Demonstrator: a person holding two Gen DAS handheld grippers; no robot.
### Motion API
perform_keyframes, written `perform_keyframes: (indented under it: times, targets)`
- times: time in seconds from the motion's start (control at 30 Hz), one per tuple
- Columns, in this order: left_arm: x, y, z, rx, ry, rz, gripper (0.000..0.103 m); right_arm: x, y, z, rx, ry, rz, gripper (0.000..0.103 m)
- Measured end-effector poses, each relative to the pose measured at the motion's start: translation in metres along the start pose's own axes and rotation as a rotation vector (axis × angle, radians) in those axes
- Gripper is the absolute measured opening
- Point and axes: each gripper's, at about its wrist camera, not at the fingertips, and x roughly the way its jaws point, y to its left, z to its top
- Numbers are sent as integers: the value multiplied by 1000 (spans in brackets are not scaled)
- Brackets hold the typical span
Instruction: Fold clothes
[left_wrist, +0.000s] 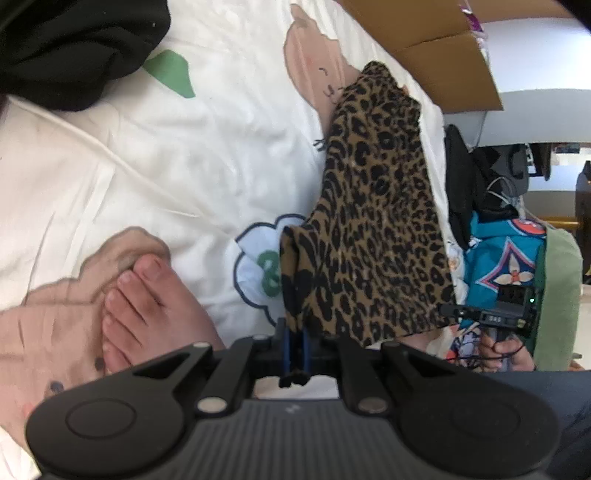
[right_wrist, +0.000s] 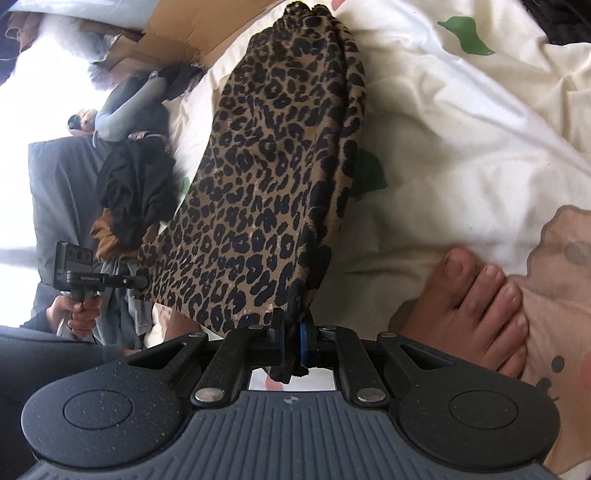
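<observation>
grippers (left_wrist: 295, 347) (right_wrist: 292, 341) pinching leopard-print garment (left_wrist: 373, 229)

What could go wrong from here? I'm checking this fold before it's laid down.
Both grips are shallow: the left gripper and right gripper pinch only the edge of the leopard-print garment, so a corner might slip. Lowering it, the cloth could snag the bare foot on the bedsheet.

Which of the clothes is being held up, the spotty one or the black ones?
The leopard-print garment. Both grippers pinch it; the black clothes just lie on the bed.
</observation>
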Motion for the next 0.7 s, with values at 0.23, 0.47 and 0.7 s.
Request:
perform_keyframes:
  times: [0.23,0.47,0.7]
  targets:
    - [4,2,1,-9,-19,-13,7,-1,4,-2,2,-9,4,5]
    - [1,-6,14,10,-51,-37,7,1,3,0,14,-16,9,5]
    - [-3,-13,36,37,-83,-33,7,3,2,8,28,-57,20,5]
